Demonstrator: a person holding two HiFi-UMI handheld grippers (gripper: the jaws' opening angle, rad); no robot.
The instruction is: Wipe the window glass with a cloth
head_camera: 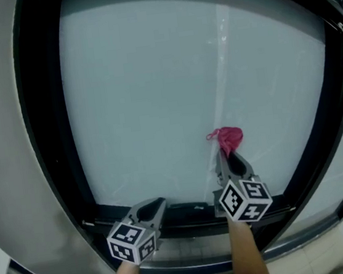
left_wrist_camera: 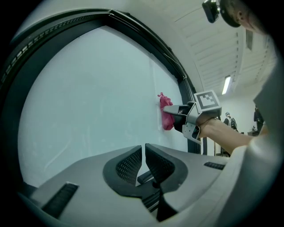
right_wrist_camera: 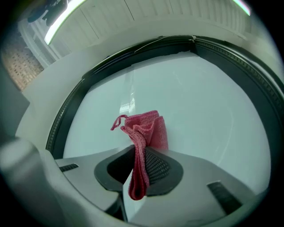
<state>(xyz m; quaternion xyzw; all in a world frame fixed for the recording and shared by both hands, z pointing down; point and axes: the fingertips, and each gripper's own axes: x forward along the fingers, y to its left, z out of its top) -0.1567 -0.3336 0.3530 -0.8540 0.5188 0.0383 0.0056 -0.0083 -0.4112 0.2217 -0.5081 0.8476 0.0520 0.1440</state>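
A frosted window glass (head_camera: 153, 92) fills the head view inside a black frame (head_camera: 45, 118). My right gripper (head_camera: 226, 155) is shut on a pink cloth (head_camera: 227, 137) and holds it against the lower right of the glass. In the right gripper view the cloth (right_wrist_camera: 144, 142) hangs folded between the jaws, its top bunched on the glass (right_wrist_camera: 199, 102). My left gripper (head_camera: 158, 202) hangs low near the bottom frame rail, shut with nothing in it. In the left gripper view its jaws (left_wrist_camera: 143, 150) are nearly closed and the cloth (left_wrist_camera: 165, 116) shows to the right.
The black bottom rail and sill (head_camera: 187, 215) run just under both grippers. A grey wall (head_camera: 0, 154) borders the window on the left. In the left gripper view, ceiling lights (left_wrist_camera: 226, 84) and distant people (left_wrist_camera: 230, 119) show at the far right.
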